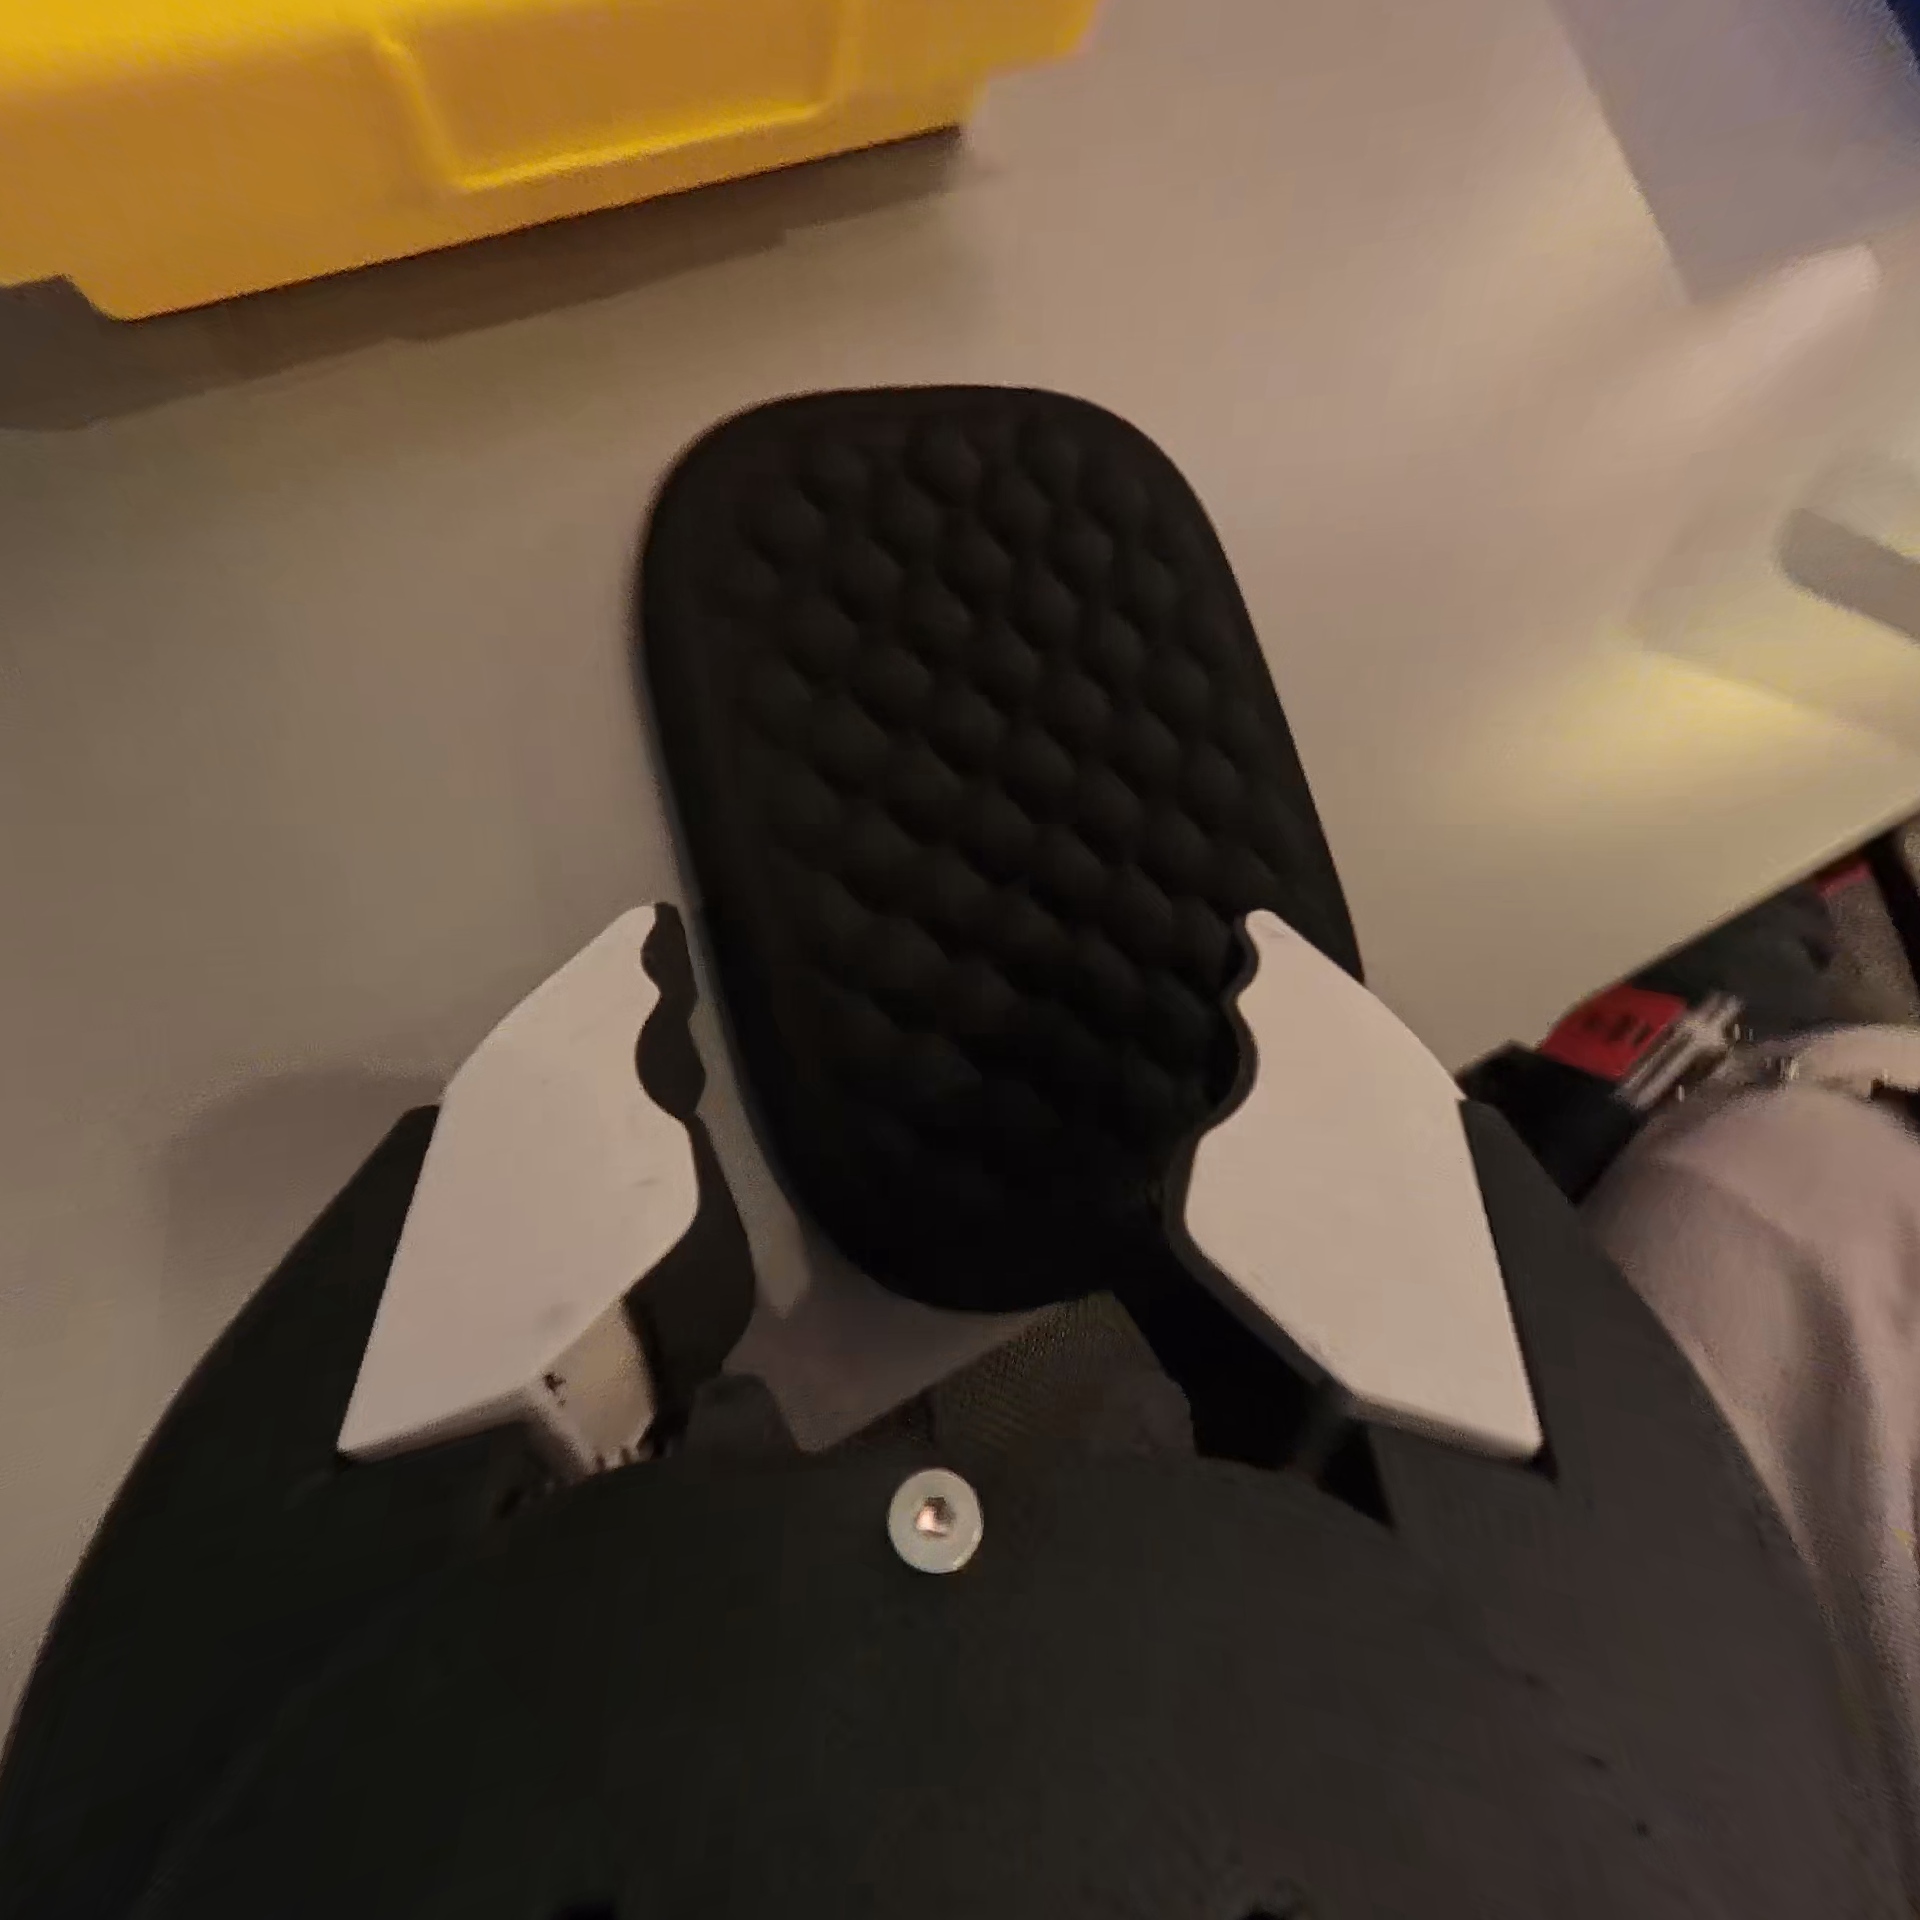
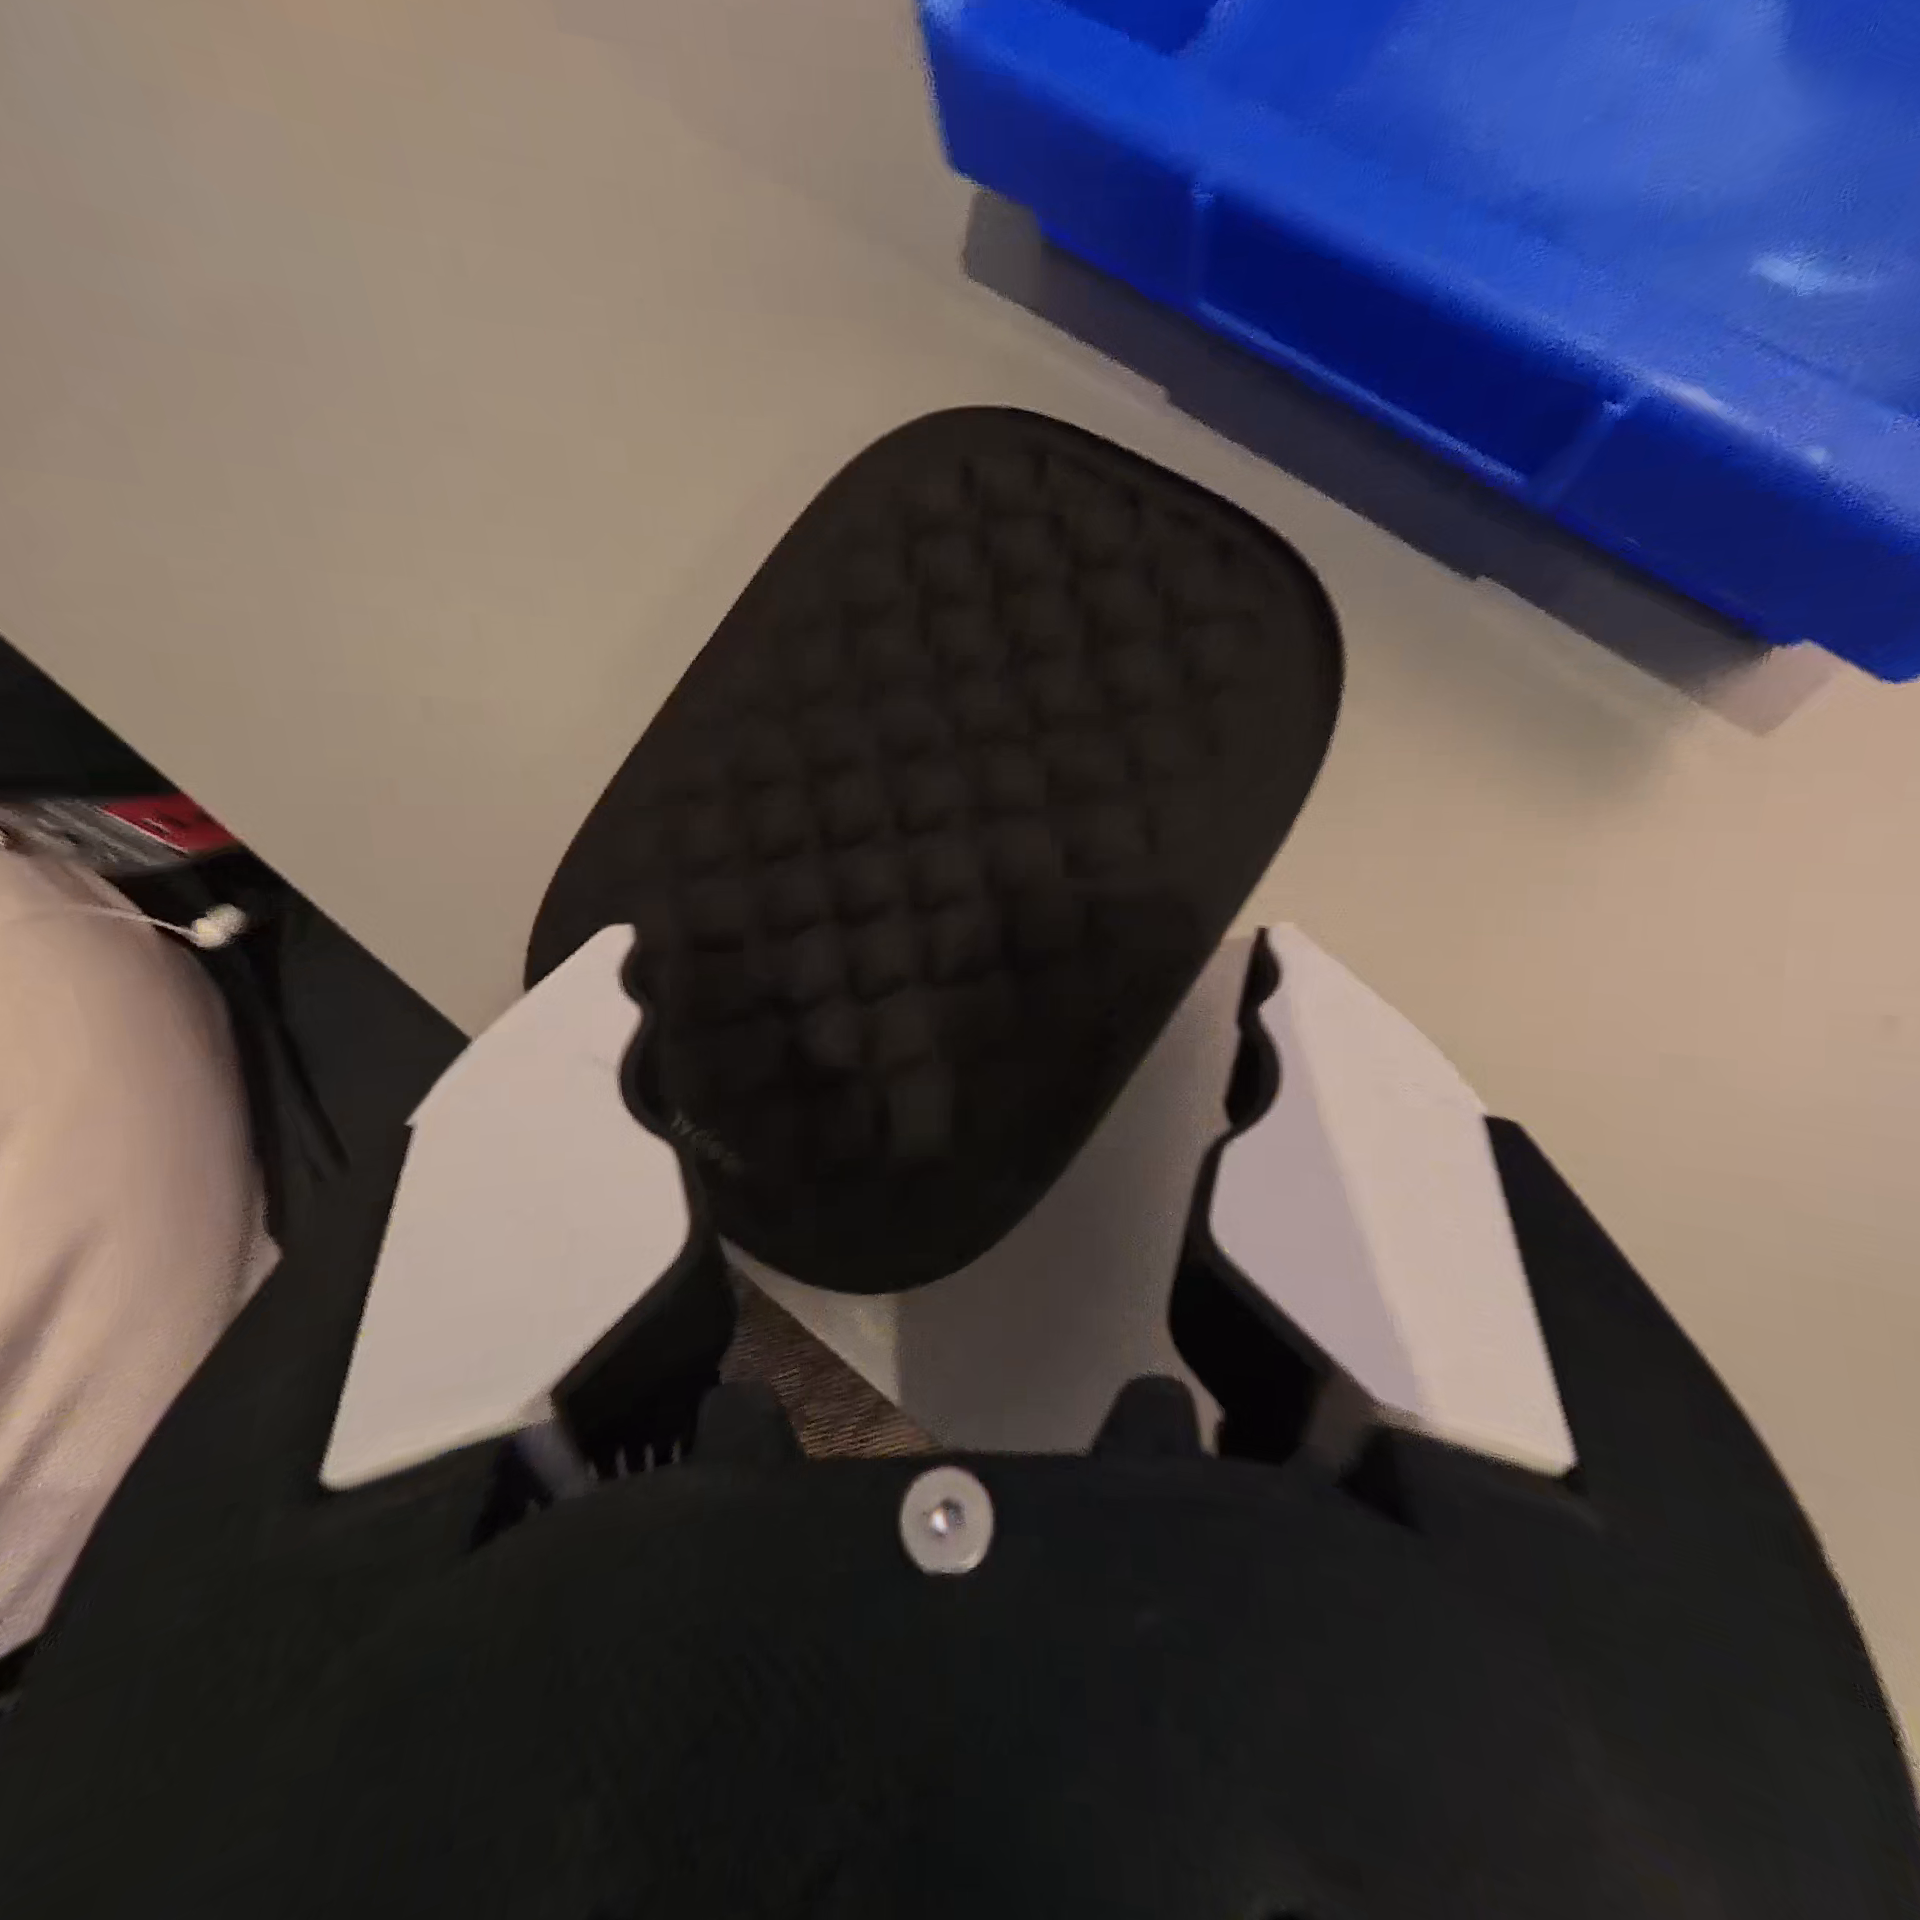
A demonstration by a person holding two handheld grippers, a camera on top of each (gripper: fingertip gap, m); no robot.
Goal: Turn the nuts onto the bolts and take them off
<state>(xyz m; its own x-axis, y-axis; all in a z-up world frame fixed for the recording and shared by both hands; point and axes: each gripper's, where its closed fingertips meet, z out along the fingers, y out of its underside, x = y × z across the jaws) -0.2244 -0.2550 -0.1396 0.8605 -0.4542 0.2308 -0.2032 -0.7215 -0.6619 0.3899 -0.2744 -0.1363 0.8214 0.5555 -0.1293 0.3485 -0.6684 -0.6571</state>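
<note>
No nut or bolt shows in either view. My left gripper (image 1: 956, 920) is open and empty, its white fingers (image 1: 540, 1174) spread over a black dimpled oval pad (image 1: 935, 675) that lies on the pale table. A yellow bin (image 1: 436, 135) stands beyond it at the upper left. My right gripper (image 2: 948, 935) is open and empty, its white fingers (image 2: 1371, 1195) spread over a similar black dimpled pad (image 2: 966, 727). A blue bin (image 2: 1507, 270) stands beyond it at the upper right. Both views are blurred, and the insides of the bins are hidden.
The table edge (image 1: 1662, 914) runs diagonally at the right of the left wrist view and at the lower left of the right wrist view (image 2: 260, 831). A person's light-clothed body (image 1: 1787, 1299) sits just past it, also seen from the right wrist (image 2: 94, 1143). A blurred pale object (image 1: 1849, 561) lies at the far right. Across from one pair of fingers to the other is roughly 65 centimeters.
</note>
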